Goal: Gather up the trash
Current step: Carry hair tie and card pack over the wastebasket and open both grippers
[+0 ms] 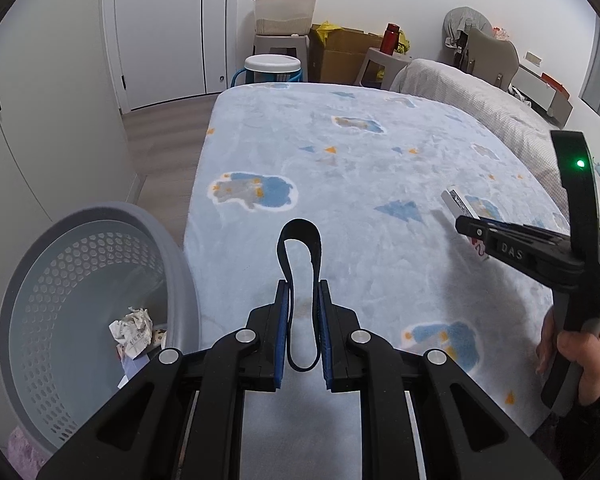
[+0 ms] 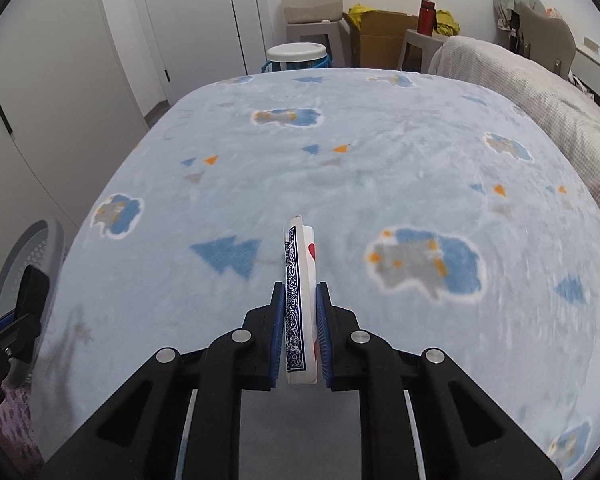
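While the cards (image 2: 299, 304) sit pinched edge-on in the right gripper (image 2: 300, 332) at lower centre, above the blanket (image 2: 380, 168), the left gripper (image 1: 303, 332) clasps a black strap (image 1: 300, 280). Loose cards could fan out and spill short of the basket (image 1: 100, 216), lower left.

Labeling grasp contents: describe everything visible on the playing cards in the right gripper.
The playing cards are a thin bunch held on edge, upright between the blue pads of the right gripper, jaws closed on their lower part. The left face shows a dark blue and white ornate back pattern; the right side is white with red heart marks partly visible. The top edges look slightly uneven. They hang above the light blue blanket, not touching it. In the left wrist view they project past the fingertips. The count cannot be told.
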`<act>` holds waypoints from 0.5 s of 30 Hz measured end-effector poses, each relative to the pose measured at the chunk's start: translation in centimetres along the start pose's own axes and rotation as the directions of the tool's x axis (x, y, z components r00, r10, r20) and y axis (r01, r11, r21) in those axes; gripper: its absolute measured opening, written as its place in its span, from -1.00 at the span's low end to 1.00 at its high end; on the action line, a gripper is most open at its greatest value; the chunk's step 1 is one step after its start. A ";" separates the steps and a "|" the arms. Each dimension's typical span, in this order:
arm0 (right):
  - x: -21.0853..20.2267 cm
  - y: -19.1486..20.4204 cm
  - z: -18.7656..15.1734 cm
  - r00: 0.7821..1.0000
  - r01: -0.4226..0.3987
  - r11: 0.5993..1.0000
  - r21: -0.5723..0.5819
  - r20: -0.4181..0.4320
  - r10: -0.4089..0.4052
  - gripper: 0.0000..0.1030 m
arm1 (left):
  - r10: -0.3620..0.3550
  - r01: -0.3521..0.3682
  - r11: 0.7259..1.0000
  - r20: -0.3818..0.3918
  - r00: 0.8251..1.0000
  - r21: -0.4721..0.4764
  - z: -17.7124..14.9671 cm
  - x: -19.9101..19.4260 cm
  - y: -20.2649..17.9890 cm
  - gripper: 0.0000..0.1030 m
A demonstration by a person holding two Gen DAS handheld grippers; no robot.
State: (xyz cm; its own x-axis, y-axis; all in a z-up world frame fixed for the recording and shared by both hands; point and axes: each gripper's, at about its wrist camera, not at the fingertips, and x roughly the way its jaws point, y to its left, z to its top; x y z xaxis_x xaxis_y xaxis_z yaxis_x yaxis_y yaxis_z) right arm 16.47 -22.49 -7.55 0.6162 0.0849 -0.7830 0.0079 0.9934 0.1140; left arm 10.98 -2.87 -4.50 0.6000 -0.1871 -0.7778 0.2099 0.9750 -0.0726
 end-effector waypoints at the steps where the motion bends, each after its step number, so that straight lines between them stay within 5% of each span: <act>1: -0.5 0.3 -0.4 1.000 -0.007 1.000 0.005 0.004 0.007 -0.69 | 0.000 0.000 1.000 0.002 1.000 -0.002 -0.1 -0.2 0.1 -0.73; 15: -5.5 4.5 -4.6 0.998 -0.058 0.998 0.038 0.023 0.057 -0.69 | -0.009 0.010 1.000 0.047 0.999 -0.014 -2.4 -4.0 2.4 -0.73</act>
State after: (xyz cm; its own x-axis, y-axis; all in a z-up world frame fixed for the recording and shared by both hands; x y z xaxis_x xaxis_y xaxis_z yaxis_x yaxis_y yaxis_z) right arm 9.55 -18.12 -5.53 0.6337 0.1399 -0.7608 0.0022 0.9832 0.1826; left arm 7.27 0.45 -3.08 0.6336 -0.2015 -0.7470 0.2049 0.9747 -0.0891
